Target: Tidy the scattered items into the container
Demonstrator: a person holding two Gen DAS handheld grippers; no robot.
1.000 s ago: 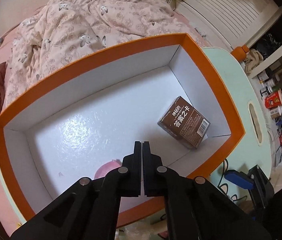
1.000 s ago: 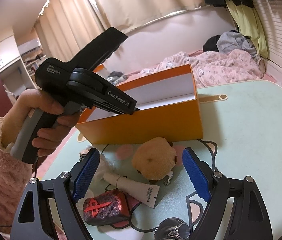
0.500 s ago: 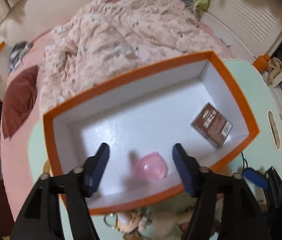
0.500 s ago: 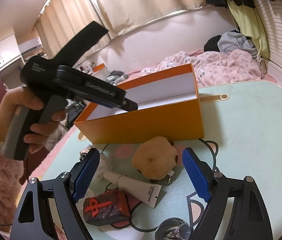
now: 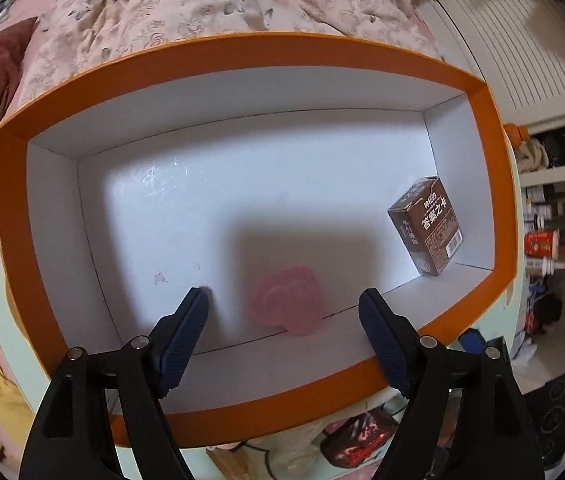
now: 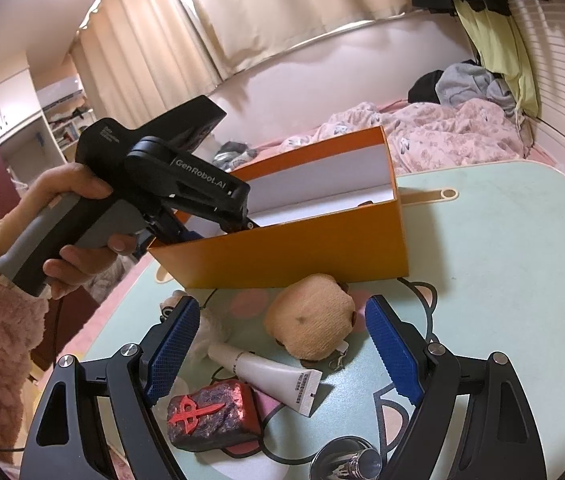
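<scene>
The orange box with a white inside holds a brown carton at its right end and a pink round item near its front wall. My left gripper is open and empty, just above the pink item inside the box. In the right wrist view the box stands on the mint table. My right gripper is open and empty above a tan plush toy, a white tube and a dark red block.
A bed with a pink floral quilt lies behind the box. A metal object sits at the table's near edge. A black cable runs across the table. Shelves with bottles stand at the right.
My left gripper opened, let go of the pink item, which now lies on the box floor, then dipped back down into the box. My right gripper has stayed put.
</scene>
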